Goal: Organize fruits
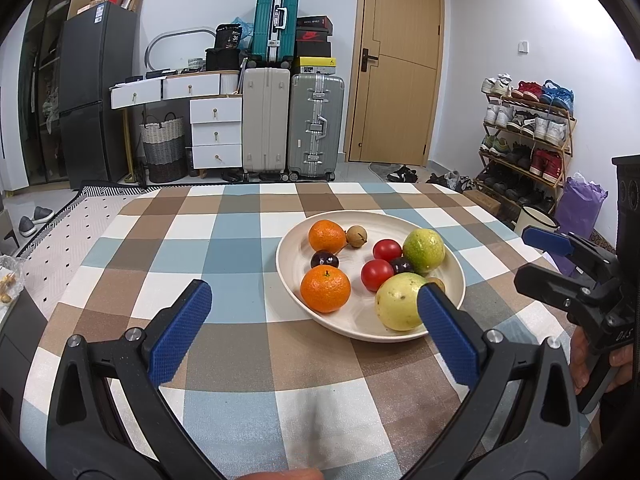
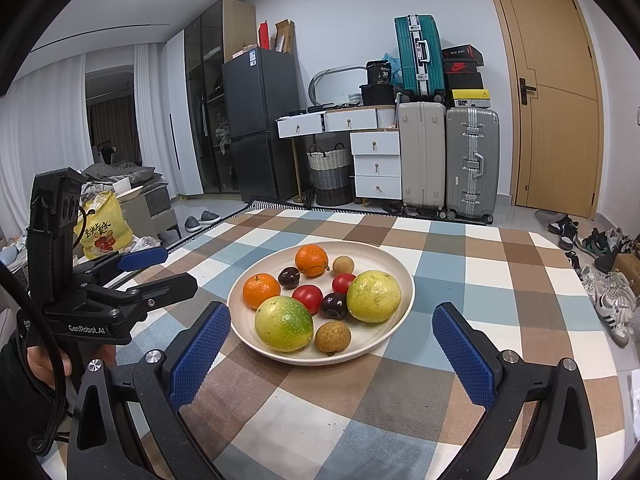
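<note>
L gripper (image 1: 316,320): fingers spread wide, nothing held; hovers above the checked tablecloth (image 1: 224,248), plate to its right-front.
Risk, L side: right pad sits over the near yellow-green fruit (image 1: 398,304) in this view; a drop from here could knock it vs. grab it, prob. sending it rolling over the rim.
Near orange (image 1: 325,289): round, smooth peel, w/ small green stem nub; close to plate's near-left edge, so a nudge could push it off onto the cloth.
Far orange (image 1: 326,235): at back-left of plate, beside a small brown longan-like fruit (image 1: 356,236).
Dark cherries (image 1: 324,259): glossy, small, one w/ long stem; likely slip out of wide pads.
Tomatoes (image 1: 378,274): two, red, shiny, mid-plate, touching neighbours; thin skin, hard squeeze could split.
Plate (image 2: 406,280): cream, shallow, all fruit crowded in it; light rim, could tip or slide if a finger presses the edge.
Green-yellow fruit, right (image 2: 373,296): biggest w/ its twin, speckled skin; rests against a cherry, so lifting it may set the small ones rolling.
R gripper (image 2: 330,354): fingers wide apart, empty; poised just short of plate's near rim, near longan (image 2: 333,337) straight ahead.
Risk, both: grippers near each other over one plate; simultaneous reach could collide.
</note>
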A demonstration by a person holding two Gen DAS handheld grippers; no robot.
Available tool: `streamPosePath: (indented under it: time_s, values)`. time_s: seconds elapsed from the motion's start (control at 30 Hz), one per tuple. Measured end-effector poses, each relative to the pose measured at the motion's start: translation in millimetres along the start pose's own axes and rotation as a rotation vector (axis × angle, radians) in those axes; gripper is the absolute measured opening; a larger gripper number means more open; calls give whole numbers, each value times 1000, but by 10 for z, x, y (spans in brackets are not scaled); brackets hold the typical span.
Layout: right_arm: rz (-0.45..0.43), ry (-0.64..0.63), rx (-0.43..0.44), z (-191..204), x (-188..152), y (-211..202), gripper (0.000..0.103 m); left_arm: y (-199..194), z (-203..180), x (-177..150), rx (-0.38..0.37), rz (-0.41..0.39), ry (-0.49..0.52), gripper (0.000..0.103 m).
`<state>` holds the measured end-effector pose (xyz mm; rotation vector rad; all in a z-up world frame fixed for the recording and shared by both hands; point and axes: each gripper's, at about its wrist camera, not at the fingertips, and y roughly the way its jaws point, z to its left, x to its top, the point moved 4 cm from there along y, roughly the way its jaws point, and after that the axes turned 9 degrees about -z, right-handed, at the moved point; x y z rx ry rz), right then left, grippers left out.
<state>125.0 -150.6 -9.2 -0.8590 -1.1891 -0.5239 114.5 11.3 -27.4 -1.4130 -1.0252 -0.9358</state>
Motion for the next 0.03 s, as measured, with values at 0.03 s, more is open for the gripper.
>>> streamPosePath:
  time_s: [0.03]
  values:
    - [0, 0, 0, 0, 0, 1, 103, -1, 7, 1, 1, 1, 0, 103]
